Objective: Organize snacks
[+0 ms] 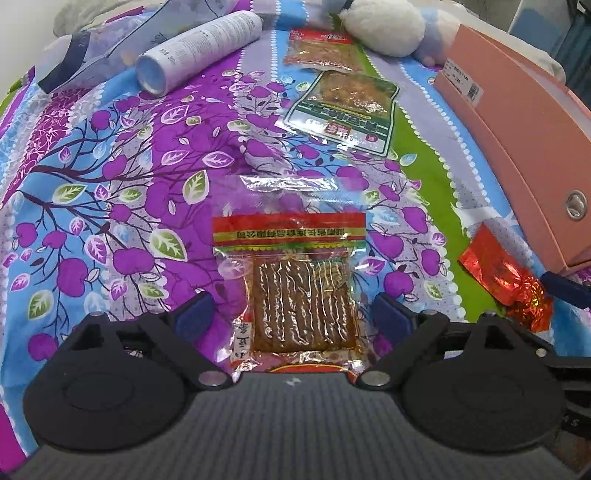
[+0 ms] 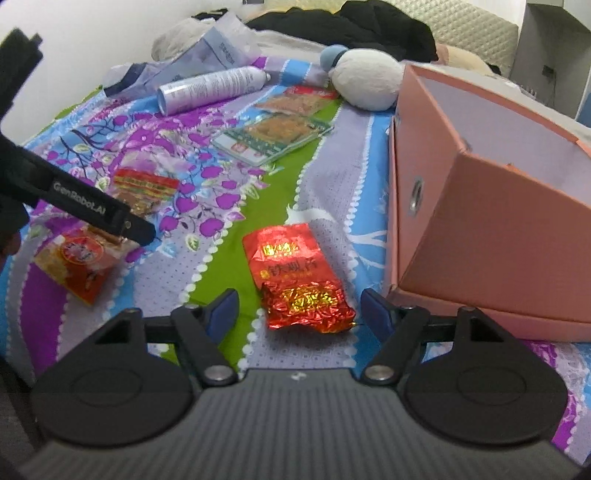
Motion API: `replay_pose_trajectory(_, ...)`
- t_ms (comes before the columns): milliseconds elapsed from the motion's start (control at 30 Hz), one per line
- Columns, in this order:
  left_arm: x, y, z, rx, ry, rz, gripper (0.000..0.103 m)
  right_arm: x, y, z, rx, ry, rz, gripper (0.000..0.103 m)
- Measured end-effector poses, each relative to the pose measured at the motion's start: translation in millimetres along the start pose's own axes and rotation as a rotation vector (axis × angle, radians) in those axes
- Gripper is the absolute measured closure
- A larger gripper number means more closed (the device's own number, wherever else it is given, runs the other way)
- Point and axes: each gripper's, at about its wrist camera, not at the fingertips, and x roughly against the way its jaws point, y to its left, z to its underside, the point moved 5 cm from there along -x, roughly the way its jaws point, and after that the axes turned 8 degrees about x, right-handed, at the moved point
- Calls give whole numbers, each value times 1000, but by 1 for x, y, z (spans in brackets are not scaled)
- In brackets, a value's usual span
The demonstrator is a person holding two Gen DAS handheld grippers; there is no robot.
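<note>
My left gripper (image 1: 291,314) is open, its fingers on either side of a clear snack pack with a red and green band (image 1: 291,288) lying on the flowered bedsheet. My right gripper (image 2: 299,306) is open around a red foil tea packet (image 2: 299,280); the packet also shows in the left wrist view (image 1: 506,277). A pink box (image 2: 491,221) stands open just right of it, and appears in the left wrist view (image 1: 517,125). A green snack pack (image 1: 343,110) and a red-topped snack pack (image 1: 321,50) lie farther back. An orange-red pack (image 2: 77,262) lies at left.
A white spray can (image 1: 199,48) lies on its side at the back left beside a plastic bag (image 1: 110,40). A white plush toy (image 1: 384,22) sits at the back by the box. The left gripper's black body (image 2: 74,199) crosses the right wrist view.
</note>
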Motion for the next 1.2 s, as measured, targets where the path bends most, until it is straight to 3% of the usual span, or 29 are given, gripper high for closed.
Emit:
replay_pose_trajectory(167, 1, -3, 0, -32, -1, -3, 14, -6, 0, 1, -7, -1, -8, 30)
replay_pose_trajectory(233, 3, -6, 1, -44, -3, -3, 17, -7, 0, 1, -26, 5, -32, 36)
replay_pose_trajectory(333, 6, -10, 2, -58, -7, -5, 25, -7, 1, 1, -61, 18, -56, 48)
replay_pose_trajectory(500, 13, -18, 3, -58, -12, -2, 42, -6, 9, -2, -38, 21, -52, 49)
replay_pose_trajectory(933, 45, -19, 3, -14, -19, 25, 43, 19, -2, -14, -116, -7, -20, 49)
replay_pose_trajectory(1200, 89, -30, -9, -1, -81, 88, 43, 51, -4, -39, -130, -70, 2, 49)
